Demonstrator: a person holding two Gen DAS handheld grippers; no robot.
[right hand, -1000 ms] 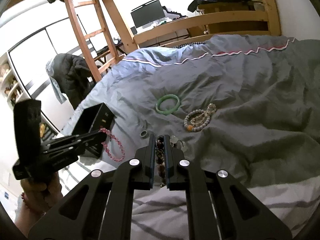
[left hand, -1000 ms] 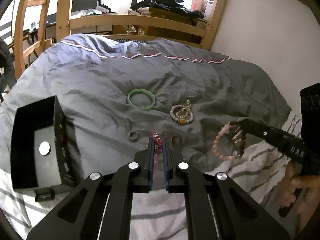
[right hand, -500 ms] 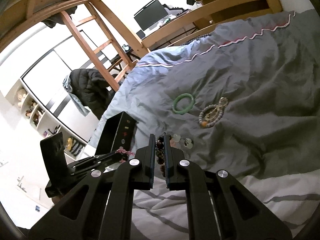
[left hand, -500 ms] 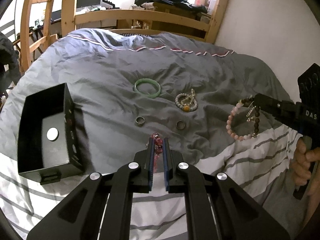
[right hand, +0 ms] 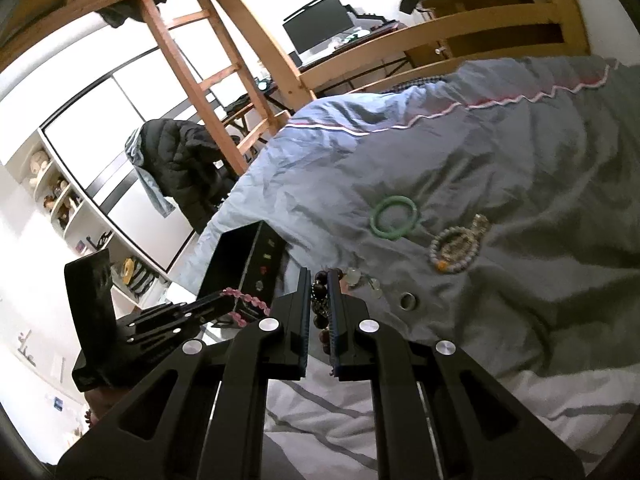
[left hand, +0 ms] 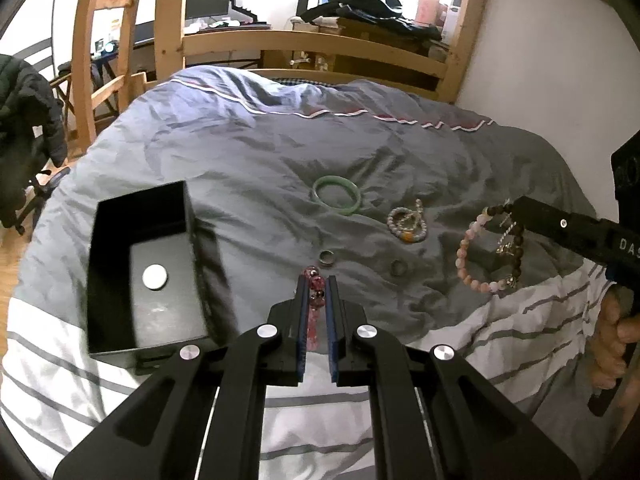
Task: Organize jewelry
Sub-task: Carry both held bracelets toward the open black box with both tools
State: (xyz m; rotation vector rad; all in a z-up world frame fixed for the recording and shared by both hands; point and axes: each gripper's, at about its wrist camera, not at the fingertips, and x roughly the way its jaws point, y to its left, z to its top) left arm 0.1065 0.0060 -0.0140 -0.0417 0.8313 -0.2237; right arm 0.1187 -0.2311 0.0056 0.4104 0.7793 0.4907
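A bed [left hand: 248, 168] covered by a grey duvet fills the middle of both wrist views, with a white striped sheet along the lower edge. Compared with a second ago, more of the duvet and of the open black box [left hand: 144, 264] is seen from the left wrist camera, and the box now lies at the left of that frame, closer to the gripper tip. From this it is judged that both loads have been lifted clear of the bed and are being carried toward the box, so the step in hand is delivery rather than picking.

The left gripper [left hand: 316, 296] is pitched down toward the bed, its jaws clamped on a red beaded bracelet [left hand: 314, 280] that hangs between them. The right gripper [right hand: 320, 304] is also angled downward, less steeply, and is closed on a dark beaded bracelet [right hand: 320, 280]; in the left wrist view it enters from the right edge, held in a hand [left hand: 612, 340], with pale pink beads dangling from its tip.

On the duvet, well apart from the box, are left a green bangle [left hand: 336, 194], a coiled pale bead bracelet [left hand: 406, 224], and two small rings [left hand: 326, 258].
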